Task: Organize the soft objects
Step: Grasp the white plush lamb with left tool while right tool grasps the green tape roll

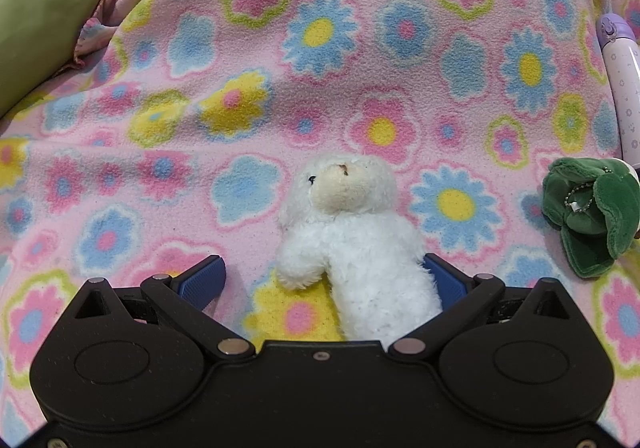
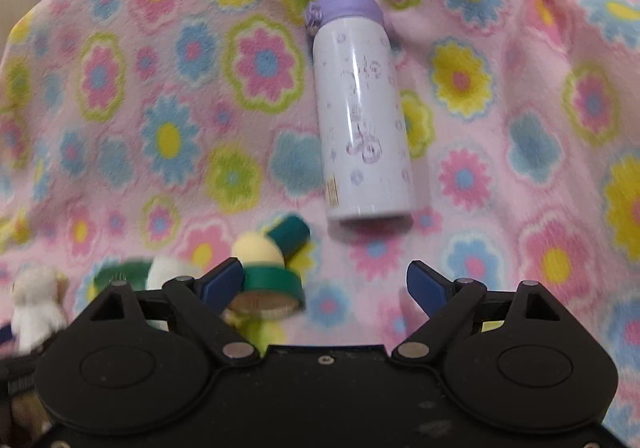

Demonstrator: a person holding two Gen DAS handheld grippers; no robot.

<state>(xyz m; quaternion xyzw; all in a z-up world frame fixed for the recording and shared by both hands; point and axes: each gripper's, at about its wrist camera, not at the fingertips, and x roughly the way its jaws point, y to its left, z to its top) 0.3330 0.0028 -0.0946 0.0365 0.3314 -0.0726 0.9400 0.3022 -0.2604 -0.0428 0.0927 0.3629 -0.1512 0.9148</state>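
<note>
Both tongs hang over a flowered pink fleece blanket (image 1: 360,60) that fills each view. Left tongs (image 1: 324,280) stand wide: the white plush lamb (image 1: 352,248) lies between the blue pads, its body against the right pad (image 1: 444,280), while the left pad is clear of it, so nothing is clamped. Right tongs (image 2: 326,286) stand wide too, with only blanket between the pads. Ahead of the right tongs and slightly right of centre lies a white bottle with a lilac cap (image 2: 360,120), on its side, cap pointing away. Far left of the left tongs sits a green cushion (image 1: 36,28). A green plush toy (image 2: 276,268), blurred, lies against the right tongs' left pad; from the left tongs it shows off to the right, with a ball chain.
</note>
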